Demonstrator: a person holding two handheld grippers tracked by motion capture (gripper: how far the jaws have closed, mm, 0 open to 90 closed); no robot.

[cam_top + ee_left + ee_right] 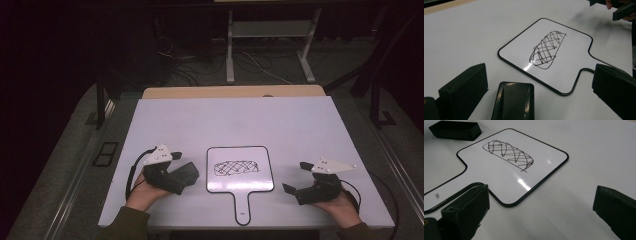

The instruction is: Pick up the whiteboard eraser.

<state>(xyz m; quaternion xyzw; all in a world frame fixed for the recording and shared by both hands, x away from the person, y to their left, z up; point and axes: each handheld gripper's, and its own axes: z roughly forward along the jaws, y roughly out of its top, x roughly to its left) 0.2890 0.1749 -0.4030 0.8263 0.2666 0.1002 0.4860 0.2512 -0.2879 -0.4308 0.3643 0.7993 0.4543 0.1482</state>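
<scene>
A small white paddle-shaped whiteboard [240,182] with a black rim lies at the table's front middle, handle toward me. A black criss-cross scribble [236,167] marks its face; the scribble [547,48] and the board [499,170] show close up in both gripper views. A black eraser block [514,100] lies on the table between my left gripper's jaws, untouched by the pads. My left gripper [176,172] [539,75] stands open just left of the board. My right gripper [295,176] [541,195] stands open to the right of the board, nothing between its fingers.
The white table top [235,120] has bare room behind the board. The eraser [455,130] lies beyond the board in the right gripper view. The right gripper [624,11] and its hand show far off in the left gripper view. Cables and a stand [230,45] sit on the dark floor behind.
</scene>
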